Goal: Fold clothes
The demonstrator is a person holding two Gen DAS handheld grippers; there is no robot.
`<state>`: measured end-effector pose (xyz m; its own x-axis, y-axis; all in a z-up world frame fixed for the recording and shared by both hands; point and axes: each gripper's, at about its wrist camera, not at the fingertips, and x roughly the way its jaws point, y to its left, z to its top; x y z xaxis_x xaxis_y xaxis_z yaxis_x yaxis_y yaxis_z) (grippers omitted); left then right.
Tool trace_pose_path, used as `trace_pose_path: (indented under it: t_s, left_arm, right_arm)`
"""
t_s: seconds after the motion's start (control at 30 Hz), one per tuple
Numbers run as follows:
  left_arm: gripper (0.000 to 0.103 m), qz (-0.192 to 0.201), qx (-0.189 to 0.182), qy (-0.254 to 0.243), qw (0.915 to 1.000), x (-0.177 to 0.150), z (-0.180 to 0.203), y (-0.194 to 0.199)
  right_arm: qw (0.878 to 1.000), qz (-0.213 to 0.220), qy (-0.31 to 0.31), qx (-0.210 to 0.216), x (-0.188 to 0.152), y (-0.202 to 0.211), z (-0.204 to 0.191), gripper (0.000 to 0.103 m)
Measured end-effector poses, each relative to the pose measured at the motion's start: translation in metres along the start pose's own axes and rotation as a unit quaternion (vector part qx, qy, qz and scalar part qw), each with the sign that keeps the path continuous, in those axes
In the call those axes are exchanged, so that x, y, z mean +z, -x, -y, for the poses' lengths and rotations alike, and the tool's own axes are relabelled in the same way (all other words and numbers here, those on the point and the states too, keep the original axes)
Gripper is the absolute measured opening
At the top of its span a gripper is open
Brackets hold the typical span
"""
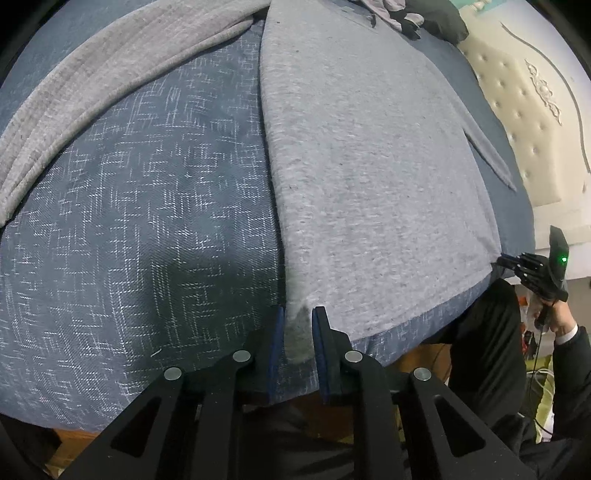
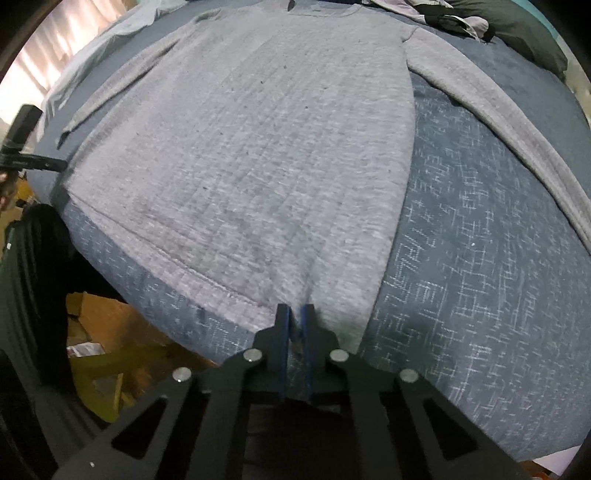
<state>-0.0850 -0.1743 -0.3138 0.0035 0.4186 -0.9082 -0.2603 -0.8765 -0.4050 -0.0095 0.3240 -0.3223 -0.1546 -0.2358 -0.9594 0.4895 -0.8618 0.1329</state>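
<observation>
Evidently gripping both bottom corners of grey sweater (image 2: 243,147), spread flat on blue bedspread (image 1: 147,221): left gripper (image 1: 297,325) and right gripper (image 2: 294,319) pinched narrow on hem, likely to keep cloth taut for folding.

Both wrist views close, sharing sweater (image 1: 369,177).

I count one grey sweater (image 2: 251,155) spread on one bed (image 2: 480,280), its two sleeves out to the sides. I hold two grippers, my left gripper (image 1: 298,325) and my right gripper (image 2: 295,321). At the far end lies one dark heap of clothes (image 2: 509,29).
</observation>
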Motion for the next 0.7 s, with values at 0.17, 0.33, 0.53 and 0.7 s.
trace_pose_path:
  t_s: [0.17,0.33,0.53,0.7]
  left_arm:
    - [0.018,0.002,-0.008,0.012,0.9999,0.005,-0.010,0.006]
    - [0.018,0.001,-0.014,0.024,0.9996,0.008,-0.018,0.008]
    - [0.020,0.001,-0.020,0.035,0.9992,0.008,-0.021,-0.001]
    - [0.003,0.001,-0.033,0.035,0.9988,0.007,-0.019,-0.008]
  right_arm:
    - [0.999,0.015,-0.010,0.032,0.000,0.017,0.006,0.005]
    - [0.999,0.018,-0.015,0.049,-0.004,0.024,0.009,0.005]
    - [0.998,0.014,-0.021,0.053,-0.012,0.021,0.007,0.005]
    - [0.998,0.012,-0.022,0.055,-0.015,0.021,0.008,0.004]
